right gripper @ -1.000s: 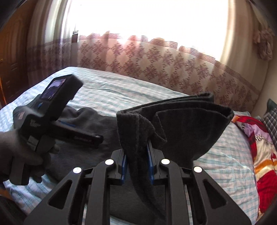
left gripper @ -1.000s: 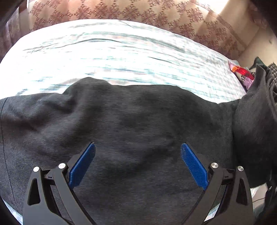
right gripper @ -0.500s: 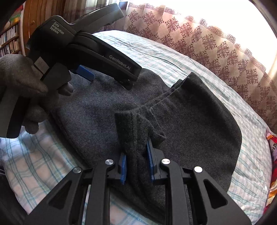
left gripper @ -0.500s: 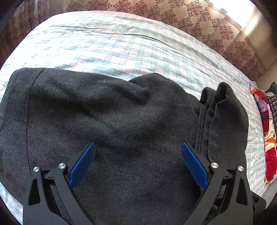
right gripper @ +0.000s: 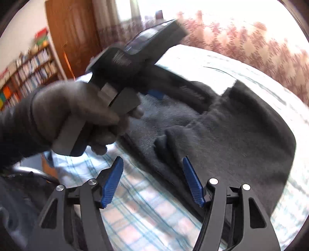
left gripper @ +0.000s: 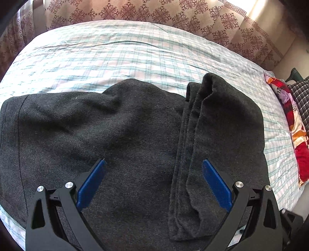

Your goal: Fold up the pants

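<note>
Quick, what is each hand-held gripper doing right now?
Left hand-held gripper: open, holding nothing, above the pants.
Right hand-held gripper: opening, nothing between its jaws.

The pants (left gripper: 135,135) are dark charcoal grey, plain and unpatterned. The bed sheet (left gripper: 135,54) is white with a pale teal and pink check. At twelve o'clock the curtain (left gripper: 135,11) is beige with a dark red-brown medallion print and a key-pattern border. At three o'clock a pillow (left gripper: 297,123) shows red, orange and white patches. The left tool (left gripper: 153,180) is black with blue pads, as is the right tool (right gripper: 152,180). The glove (right gripper: 63,108) on the person's hand is grey. At ten o'clock in the right wrist view, the bookshelf (right gripper: 29,67) is brown with many-coloured spines.
</note>
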The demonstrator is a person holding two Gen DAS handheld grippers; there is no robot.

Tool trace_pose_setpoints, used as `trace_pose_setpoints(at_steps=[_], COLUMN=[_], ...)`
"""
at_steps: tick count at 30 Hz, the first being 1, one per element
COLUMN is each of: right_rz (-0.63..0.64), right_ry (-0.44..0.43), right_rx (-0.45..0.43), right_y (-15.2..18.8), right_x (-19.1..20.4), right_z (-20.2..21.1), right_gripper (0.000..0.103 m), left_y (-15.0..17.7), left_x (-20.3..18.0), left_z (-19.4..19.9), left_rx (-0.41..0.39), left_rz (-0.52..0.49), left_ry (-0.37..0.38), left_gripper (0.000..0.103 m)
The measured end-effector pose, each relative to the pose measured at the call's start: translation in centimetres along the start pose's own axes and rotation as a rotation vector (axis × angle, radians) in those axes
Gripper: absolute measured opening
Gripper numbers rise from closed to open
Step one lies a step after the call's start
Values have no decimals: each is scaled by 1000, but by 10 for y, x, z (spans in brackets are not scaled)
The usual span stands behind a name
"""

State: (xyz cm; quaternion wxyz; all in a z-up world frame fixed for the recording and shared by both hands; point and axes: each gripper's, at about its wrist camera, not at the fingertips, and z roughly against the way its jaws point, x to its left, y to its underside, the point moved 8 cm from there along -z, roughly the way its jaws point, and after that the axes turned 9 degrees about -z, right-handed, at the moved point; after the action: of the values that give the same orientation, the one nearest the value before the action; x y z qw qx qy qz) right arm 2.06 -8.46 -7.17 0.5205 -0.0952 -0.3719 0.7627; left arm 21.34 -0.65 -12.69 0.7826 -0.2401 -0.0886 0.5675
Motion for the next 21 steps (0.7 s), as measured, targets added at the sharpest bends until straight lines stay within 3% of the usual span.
trace_pose_setpoints(at_steps=[3,7,13,16,18,21], right_rz=[-151,-275,-342,-357,-363,-369], right_ry=[20,159,230,217,204,200], right_rx=[-55,-88,43,56,67,28], right_y=[0,8,39,41,37,11], right_x=[-39,-92,-134,-145,-147,-153], right_z=[30,48,20,12,13,21], right_gripper=[64,64,65,64,64,64], left_y=[5,28,53,60,63,66], left_x=[-19,-34,-38,-44,-48,-55], left_z=[-2,-19,-21,-15,-10,-7], left_rx=[14,89,61,31,20,14], left_rz=[-61,-140,-153,-161,-166,-172], left_ry=[14,-26,-55,-39,-8,20], left_gripper=[101,101,99,87,73,58])
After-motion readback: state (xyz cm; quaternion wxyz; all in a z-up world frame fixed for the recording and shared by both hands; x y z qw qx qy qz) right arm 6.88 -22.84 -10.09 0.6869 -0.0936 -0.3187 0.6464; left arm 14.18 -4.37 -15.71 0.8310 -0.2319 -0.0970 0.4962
